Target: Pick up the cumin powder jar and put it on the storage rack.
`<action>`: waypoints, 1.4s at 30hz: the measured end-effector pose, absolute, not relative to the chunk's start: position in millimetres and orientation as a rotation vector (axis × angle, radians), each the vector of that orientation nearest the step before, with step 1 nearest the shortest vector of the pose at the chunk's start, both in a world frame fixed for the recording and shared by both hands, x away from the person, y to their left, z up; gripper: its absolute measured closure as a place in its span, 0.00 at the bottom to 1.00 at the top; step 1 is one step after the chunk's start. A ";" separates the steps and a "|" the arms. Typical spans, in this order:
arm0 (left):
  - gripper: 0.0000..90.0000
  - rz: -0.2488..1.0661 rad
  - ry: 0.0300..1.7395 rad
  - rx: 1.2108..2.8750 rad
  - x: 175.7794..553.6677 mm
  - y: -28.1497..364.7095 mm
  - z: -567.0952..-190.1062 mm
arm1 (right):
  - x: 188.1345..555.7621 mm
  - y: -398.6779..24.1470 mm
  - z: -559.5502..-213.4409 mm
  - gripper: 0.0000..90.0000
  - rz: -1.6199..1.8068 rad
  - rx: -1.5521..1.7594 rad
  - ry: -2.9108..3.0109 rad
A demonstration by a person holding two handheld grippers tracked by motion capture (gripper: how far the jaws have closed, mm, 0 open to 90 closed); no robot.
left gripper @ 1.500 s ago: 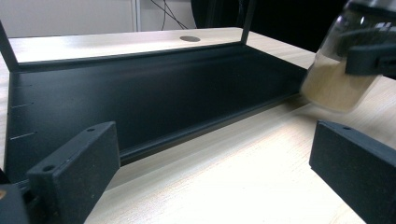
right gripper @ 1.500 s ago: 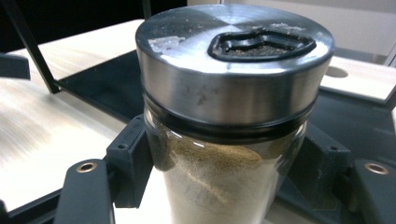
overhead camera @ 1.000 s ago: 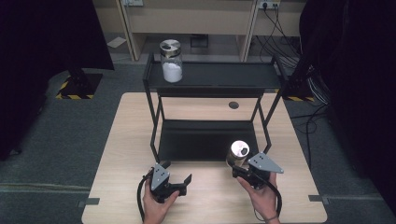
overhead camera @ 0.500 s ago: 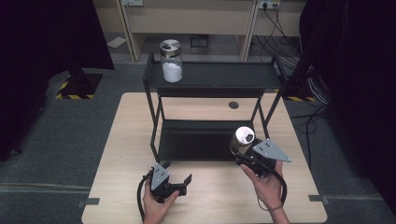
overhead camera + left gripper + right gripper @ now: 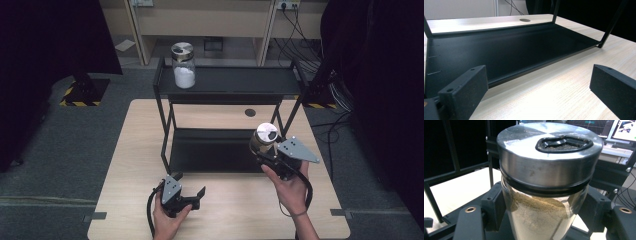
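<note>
High view showed our right gripper [image 5: 266, 156] pinching the brown-powder jar [image 5: 263, 140] mid-lift; our left gripper [image 5: 196, 196] sat spread. Next, probably the top shelf [image 5: 240, 86].

Grey carpet floor [image 5: 60, 145], wooden shelving [image 5: 210, 22], possibly curtains.

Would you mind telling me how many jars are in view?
2: one with white powder on the rack's top shelf, one with brownish powder held in the right tongs.
</note>
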State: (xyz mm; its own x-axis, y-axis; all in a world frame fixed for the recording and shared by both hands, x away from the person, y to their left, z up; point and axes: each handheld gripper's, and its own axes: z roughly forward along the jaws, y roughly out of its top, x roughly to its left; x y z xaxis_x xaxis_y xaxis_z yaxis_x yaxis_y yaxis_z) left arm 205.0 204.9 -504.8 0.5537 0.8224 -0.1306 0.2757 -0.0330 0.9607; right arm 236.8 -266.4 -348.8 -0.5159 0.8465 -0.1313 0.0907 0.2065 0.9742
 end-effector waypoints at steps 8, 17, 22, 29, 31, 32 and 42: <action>0.01 0.567 0.956 1.592 205.3 205.1 -504.6 | 235.9 -267.4 -331.1 0.35 1.372 0.857 1.756; 0.01 0.565 0.956 1.593 205.6 205.2 -504.5 | 238.7 -270.5 -313.8 0.35 1.397 0.844 1.728; 0.01 0.563 0.955 1.596 206.2 205.2 -504.2 | 238.3 -272.1 -302.0 0.35 1.404 0.830 1.707; 0.01 0.561 0.955 1.599 206.7 205.3 -503.7 | 238.3 -274.9 -285.7 0.35 1.426 0.829 1.690; 0.01 0.560 0.956 1.599 206.8 205.3 -503.7 | 238.0 -275.8 -282.4 0.35 1.432 0.828 1.684; 0.01 0.560 0.957 1.598 206.6 205.2 -503.8 | 237.9 -276.1 -281.4 0.35 1.438 0.831 1.682; 0.01 0.558 0.958 1.597 206.9 205.4 -503.7 | 238.2 -278.0 -264.7 0.35 1.446 0.818 1.666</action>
